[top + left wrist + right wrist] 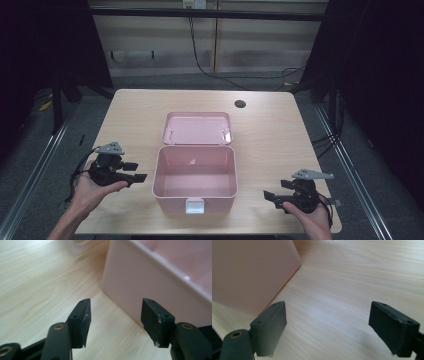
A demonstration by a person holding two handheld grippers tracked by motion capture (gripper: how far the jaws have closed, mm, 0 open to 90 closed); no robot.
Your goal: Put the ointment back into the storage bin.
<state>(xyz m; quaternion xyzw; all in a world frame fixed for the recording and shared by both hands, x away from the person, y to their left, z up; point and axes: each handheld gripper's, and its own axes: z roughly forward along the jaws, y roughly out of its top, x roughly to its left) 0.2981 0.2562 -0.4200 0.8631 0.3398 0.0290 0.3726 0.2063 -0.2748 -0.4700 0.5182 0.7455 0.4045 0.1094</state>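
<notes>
Left gripper [141,171] sits at about 9 o'clock of the pink storage box [194,177], held in the person's left hand [94,192], its jaws pointing toward the box's left wall; they stand wide apart with nothing between them. From the left gripper view the jaws frame bare wood of the table [37,277], and the box wall [150,282] lies just beyond the right-hand jaw, not touching it; the wall's far end is cut off by the frame edge, and a pale rounded shape at the top is too blurred to identify. Right gripper [270,196] rests at roughly 4 o'clock of the box, held in the right hand [312,217], likewise spread wide and empty, aimed at the box's right side but apart from it. Its own view shows a pink wall [249,272] at upper left, out of focus, with light wood grain between the jaws. The box stands at table centre, nearer the 6 o'clock edge, open, with a white latch [195,206] on its front face. Its lid [198,128] lies back at 12 o'clock; whether it is hinged or loose cannot be told. A dark round hole [240,104] marks the tabletop at about 1 o'clock. Both forearms are cut off at the bottom edge.
</notes>
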